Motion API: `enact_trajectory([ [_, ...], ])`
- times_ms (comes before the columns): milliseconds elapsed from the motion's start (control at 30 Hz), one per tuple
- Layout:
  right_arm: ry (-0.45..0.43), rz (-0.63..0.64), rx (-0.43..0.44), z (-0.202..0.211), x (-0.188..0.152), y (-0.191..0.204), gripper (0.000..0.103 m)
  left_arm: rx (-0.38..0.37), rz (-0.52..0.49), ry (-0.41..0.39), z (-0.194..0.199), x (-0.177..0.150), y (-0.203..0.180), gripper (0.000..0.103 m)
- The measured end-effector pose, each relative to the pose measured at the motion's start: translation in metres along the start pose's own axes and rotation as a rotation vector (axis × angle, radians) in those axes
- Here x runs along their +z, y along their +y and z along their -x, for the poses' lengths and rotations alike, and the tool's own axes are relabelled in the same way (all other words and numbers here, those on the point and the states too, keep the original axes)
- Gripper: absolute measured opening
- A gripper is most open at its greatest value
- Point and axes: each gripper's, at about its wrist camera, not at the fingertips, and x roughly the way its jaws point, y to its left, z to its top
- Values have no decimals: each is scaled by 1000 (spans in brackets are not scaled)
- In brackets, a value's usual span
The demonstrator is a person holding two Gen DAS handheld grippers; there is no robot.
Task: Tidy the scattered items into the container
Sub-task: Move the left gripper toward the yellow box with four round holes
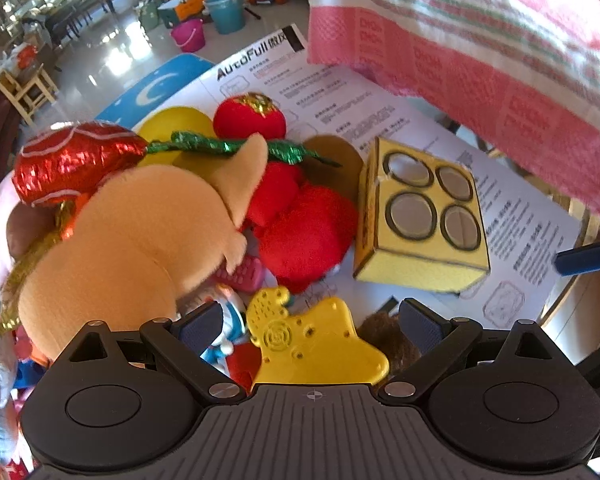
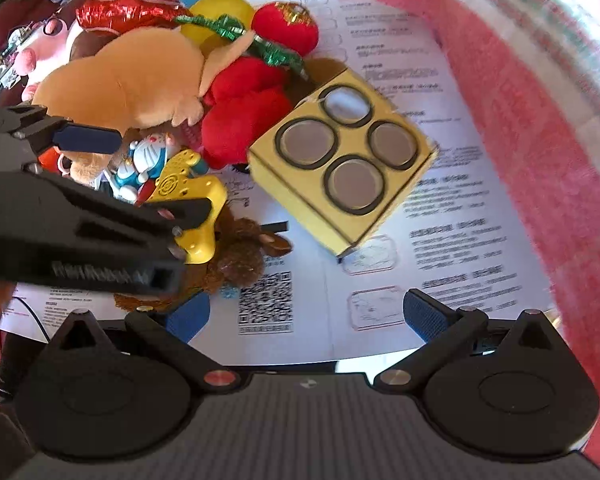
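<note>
A pile of toys lies on a white printed sheet. It includes a tan plush, red plush pieces, a red foil carrot, a yellow plastic toy, a blue-white figure and a brown plush. A yellow box with four round windows stands beside them. My left gripper is open, its jaws either side of the yellow plastic toy; it also shows in the right wrist view. My right gripper is open and empty above the sheet.
A pink striped towel hangs along the right. The floor beyond holds buckets, a wooden chair and furniture. A blue moon mat lies under the sheet's far edge.
</note>
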Motion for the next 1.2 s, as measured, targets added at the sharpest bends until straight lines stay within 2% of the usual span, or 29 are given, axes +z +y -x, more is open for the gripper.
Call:
enact_trajectory([
  [233, -59, -64, -47, 18, 7, -24, 102, -21, 3, -3, -6, 35, -4, 99],
  [400, -51, -73, -46, 15, 7, -26, 102, 11, -27, 32, -26, 48, -17, 99],
  [667, -37, -76, -51, 10, 9, -29, 102, 33, -54, 110, -49, 34, -20, 98],
  [800, -35, -69, -54, 9, 12, -29, 102, 5, -21, 133, -52, 27, -11, 98],
  [900, -45, -67, -53, 12, 14, -30, 102, 16, -22, 152, -56, 21, -5, 97],
  [1033, -65, -102, -17, 18, 24, -34, 99, 14, -3, 192, -64, 12, 4, 94],
  [1200, -81, -133, -2, 21, 35, -37, 95, -16, 28, 202, -68, 12, 12, 93],
])
